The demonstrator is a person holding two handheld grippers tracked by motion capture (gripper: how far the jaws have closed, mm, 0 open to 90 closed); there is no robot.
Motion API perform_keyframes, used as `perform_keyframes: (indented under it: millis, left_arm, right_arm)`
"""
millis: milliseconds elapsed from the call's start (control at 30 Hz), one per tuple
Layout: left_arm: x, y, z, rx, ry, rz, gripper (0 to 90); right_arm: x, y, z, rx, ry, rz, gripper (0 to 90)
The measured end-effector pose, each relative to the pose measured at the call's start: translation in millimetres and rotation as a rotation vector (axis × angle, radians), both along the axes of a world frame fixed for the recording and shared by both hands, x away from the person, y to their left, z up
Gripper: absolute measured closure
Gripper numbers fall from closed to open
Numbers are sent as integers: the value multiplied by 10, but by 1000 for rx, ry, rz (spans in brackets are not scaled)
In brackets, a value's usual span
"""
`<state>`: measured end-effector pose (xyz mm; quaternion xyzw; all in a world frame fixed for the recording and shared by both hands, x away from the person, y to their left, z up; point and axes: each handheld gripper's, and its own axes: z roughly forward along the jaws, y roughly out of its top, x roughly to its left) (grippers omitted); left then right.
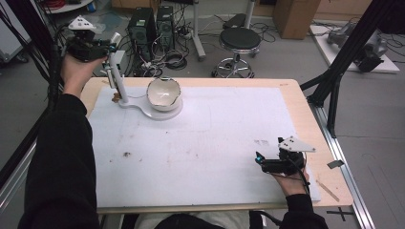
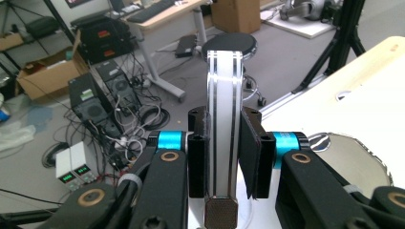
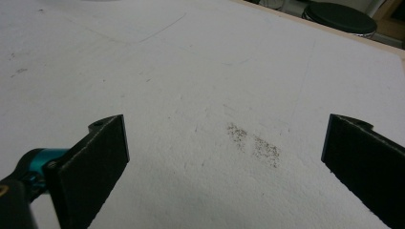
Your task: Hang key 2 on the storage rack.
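I am clamping the left tongs [image 2: 224,162] on the press lever [image 2: 223,124]; right tongs [image 3: 224,162] gaping idle; slipping risks tipping the bowl [image 1: 163,93].

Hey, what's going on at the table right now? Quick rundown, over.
Left gripper shut on white lever handle of the press stand, raised above the bowl. Right gripper open, resting low on white mat. Nothing in the way. Over.

Lever [image 2: 222,124] base perhaps behind jaws
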<state>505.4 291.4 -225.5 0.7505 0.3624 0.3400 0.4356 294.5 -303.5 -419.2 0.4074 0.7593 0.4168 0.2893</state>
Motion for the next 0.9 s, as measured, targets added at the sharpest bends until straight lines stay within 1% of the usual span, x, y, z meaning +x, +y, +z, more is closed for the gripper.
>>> perform_keyframes:
  millis: [33, 100, 133, 167, 200, 267, 300, 367, 400, 433, 467, 500, 533, 600, 667, 733, 767, 800, 867, 900]
  left_arm:
    - [5, -16, -11, 9, 2, -1, 746]
    - [10, -39, -22, 9, 7, -9, 745]
    - [8, -54, -25, 16, 6, -6, 745]
    - [5, -65, -25, 25, 7, -1, 744]
    - [0, -75, -24, 24, 10, 9, 743]
    - [-16, -84, -10, 11, 22, 34, 729]
    - [-27, -80, 6, -21, 28, 40, 684]
    - [-47, -59, 34, -67, 38, 42, 615]
    - [-59, -48, 46, -91, 42, 45, 557]
    - [-66, -31, 54, -110, 48, 39, 505]
    - [-72, -18, 56, -127, 54, 32, 476]
    - [-79, -10, 57, -127, 60, 30, 441]
    - [-86, -12, 57, -118, 60, 33, 417]
    - [-121, -16, 56, -93, 41, 32, 395]
    - [-151, -5, 47, -94, 31, 26, 302]
    - [-168, 8, 27, -85, 49, 24, 193]
    - [-176, 13, 11, -75, 64, 24, 163]
    - [-185, 16, -9, -63, 76, 34, 115]
    - [-201, 35, -44, -65, 104, 38, 58]
    - [-208, 42, -55, -62, 111, 54, 21]
  right_arm:
    - [-1, 0, 0, 1, 1, -2, 10]
    - [5, -6, 1, -2, -6, -1, 10]
    - [5, -7, 1, -1, -6, -1, 10]
    - [6, -8, 1, -2, -5, -1, 11]
    - [7, -7, -1, -1, -6, 0, 10]
    - [4, -3, -1, -2, -1, 0, 10]
    - [5, -3, 0, -4, -2, 1, 10]
    - [6, -6, 4, -8, -8, 1, 10]
    - [3, -3, 7, -5, -6, -1, 10]
    - [3, -4, 8, -5, -7, -1, 10]
    - [1, -4, 9, -5, -7, 0, 10]
    - [2, -3, 9, -4, -7, 1, 10]
    - [3, -2, 9, -4, -8, 2, 10]
    - [5, 3, 8, -3, -5, 6, 10]
    - [11, 3, 6, -2, -7, 10, 10]
    - [19, 5, 2, -4, -6, 11, 10]
    - [16, 9, 1, -1, -1, 11, 10]
    - [17, 10, 2, 0, 0, 11, 10]
    - [17, 12, 4, 0, 0, 12, 10]
    - [18, 13, 4, 2, -1, 12, 10]
